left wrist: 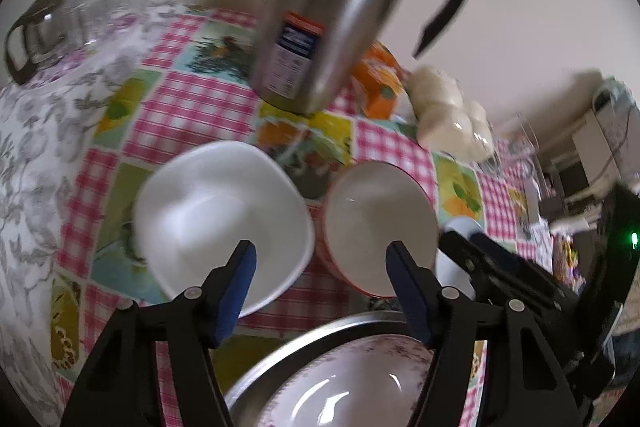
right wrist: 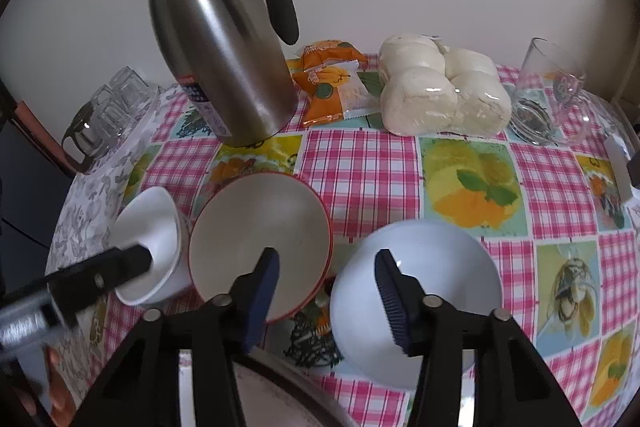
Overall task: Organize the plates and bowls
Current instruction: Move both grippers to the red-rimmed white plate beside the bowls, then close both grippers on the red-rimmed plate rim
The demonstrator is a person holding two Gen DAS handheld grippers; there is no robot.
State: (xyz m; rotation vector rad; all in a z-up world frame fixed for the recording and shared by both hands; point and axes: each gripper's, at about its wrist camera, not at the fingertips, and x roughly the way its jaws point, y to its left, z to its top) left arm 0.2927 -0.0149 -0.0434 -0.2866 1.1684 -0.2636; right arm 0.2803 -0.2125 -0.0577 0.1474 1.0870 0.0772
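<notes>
Your left gripper (left wrist: 320,287) hangs with fingers spread and empty over the gap between the square white bowl (left wrist: 222,223) and the red-rimmed bowl (left wrist: 378,227). Your right gripper (right wrist: 328,295), also spread and empty, straddles the gap between the red-rimmed bowl and the round white bowl (right wrist: 436,267). Come down carelessly and a finger may knock a rim (the steel jug (right wrist: 224,51) stands close behind).

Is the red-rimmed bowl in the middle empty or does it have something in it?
Empty. The red-rimmed bowl stands upright on the tablecloth, and its cream inside shows bare down to the bottom in both wrist views.
</notes>
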